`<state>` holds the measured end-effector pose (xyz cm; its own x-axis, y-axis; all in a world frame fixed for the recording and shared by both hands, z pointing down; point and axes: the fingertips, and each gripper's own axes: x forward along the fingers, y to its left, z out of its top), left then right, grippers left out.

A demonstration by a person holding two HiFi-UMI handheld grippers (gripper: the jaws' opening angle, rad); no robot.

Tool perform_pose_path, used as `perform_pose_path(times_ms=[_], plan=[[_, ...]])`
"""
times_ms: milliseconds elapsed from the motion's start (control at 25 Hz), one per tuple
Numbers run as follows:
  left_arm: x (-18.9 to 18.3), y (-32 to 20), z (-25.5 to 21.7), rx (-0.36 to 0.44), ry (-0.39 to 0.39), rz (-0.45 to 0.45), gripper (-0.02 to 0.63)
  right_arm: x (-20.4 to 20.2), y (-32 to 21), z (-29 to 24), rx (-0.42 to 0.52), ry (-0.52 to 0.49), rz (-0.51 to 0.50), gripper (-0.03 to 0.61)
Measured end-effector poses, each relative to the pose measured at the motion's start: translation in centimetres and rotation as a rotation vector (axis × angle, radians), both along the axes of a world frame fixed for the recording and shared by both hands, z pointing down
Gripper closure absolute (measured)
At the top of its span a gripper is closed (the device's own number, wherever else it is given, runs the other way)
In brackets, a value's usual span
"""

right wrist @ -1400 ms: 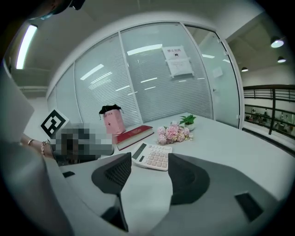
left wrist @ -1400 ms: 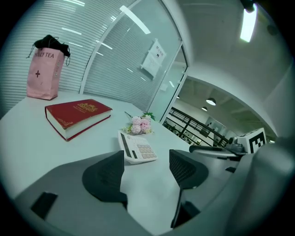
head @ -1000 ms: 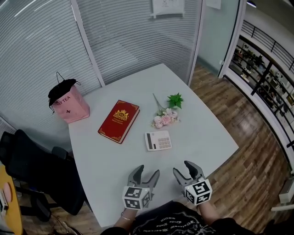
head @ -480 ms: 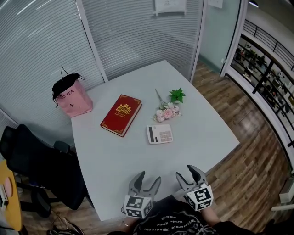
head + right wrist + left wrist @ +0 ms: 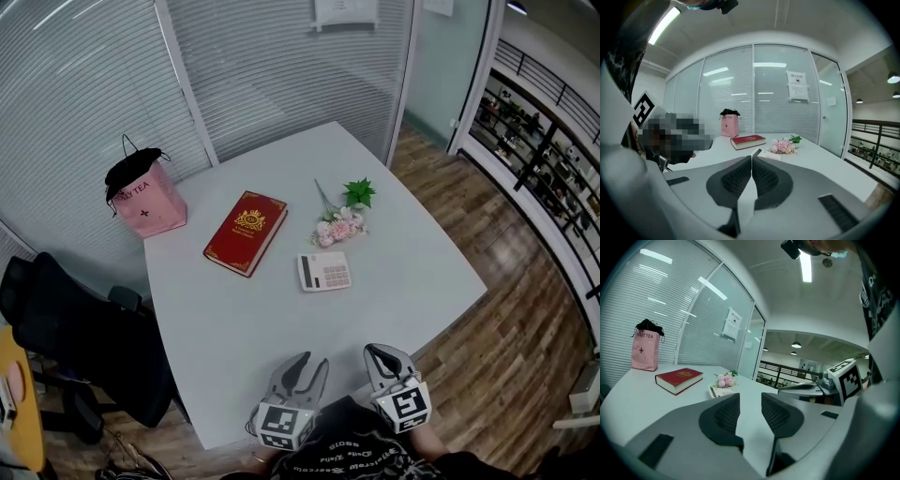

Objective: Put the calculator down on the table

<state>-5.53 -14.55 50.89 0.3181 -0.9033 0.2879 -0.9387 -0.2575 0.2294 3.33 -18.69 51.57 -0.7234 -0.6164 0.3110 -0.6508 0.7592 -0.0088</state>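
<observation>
The white calculator (image 5: 324, 272) lies flat on the white table (image 5: 234, 328), in front of the flowers and apart from both grippers. It also shows small in the left gripper view (image 5: 721, 391) and in the right gripper view (image 5: 771, 155). My left gripper (image 5: 312, 364) hangs at the table's near edge; its jaws are closing, with a narrow gap and nothing between them (image 5: 750, 399). My right gripper (image 5: 375, 352) is beside it at the near edge, shut on nothing (image 5: 751, 158).
A red book (image 5: 245, 232) lies left of the calculator. A small bunch of pink flowers (image 5: 339, 223) lies just behind it. A pink paper bag (image 5: 142, 204) stands at the far left corner. A black chair (image 5: 84, 337) is at the left; wooden floor (image 5: 506, 309) at the right.
Both grippers drew back toward the table's near edge. The right jaws went from wide to shut and the left jaws narrowed. The calculator stayed on the table.
</observation>
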Motion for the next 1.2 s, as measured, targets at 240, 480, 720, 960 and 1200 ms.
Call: perform_pose_path(times_ms=[240, 480, 720, 960, 1200], plan=[[-0.2, -0.1, -0.1, -0.003, 0.045, -0.024, 0.594, -0.8, 0.1, 0.0, 0.033, 0.003, -0.053, 0.569], [-0.5, -0.3, 0.3, -0.007, 0.005, -0.013, 0.594, -1.4, 0.1, 0.5, 0.023, 0.032, -0.066, 0.571], [-0.7, -0.4, 0.4, -0.021, 0.021, -0.014, 0.594, -1.4, -0.4, 0.9, 0.071, 0.066, -0.092, 0.571], [-0.6, -0.4, 0.7, -0.038, 0.024, -0.017, 0.594, -1.8, -0.1, 1.2, 0.032, 0.082, -0.099, 0.571], [-0.8, -0.5, 1.4, -0.053, 0.016, -0.027, 0.594, -1.8, -0.7, 1.4, 0.064, 0.096, -0.117, 0.571]])
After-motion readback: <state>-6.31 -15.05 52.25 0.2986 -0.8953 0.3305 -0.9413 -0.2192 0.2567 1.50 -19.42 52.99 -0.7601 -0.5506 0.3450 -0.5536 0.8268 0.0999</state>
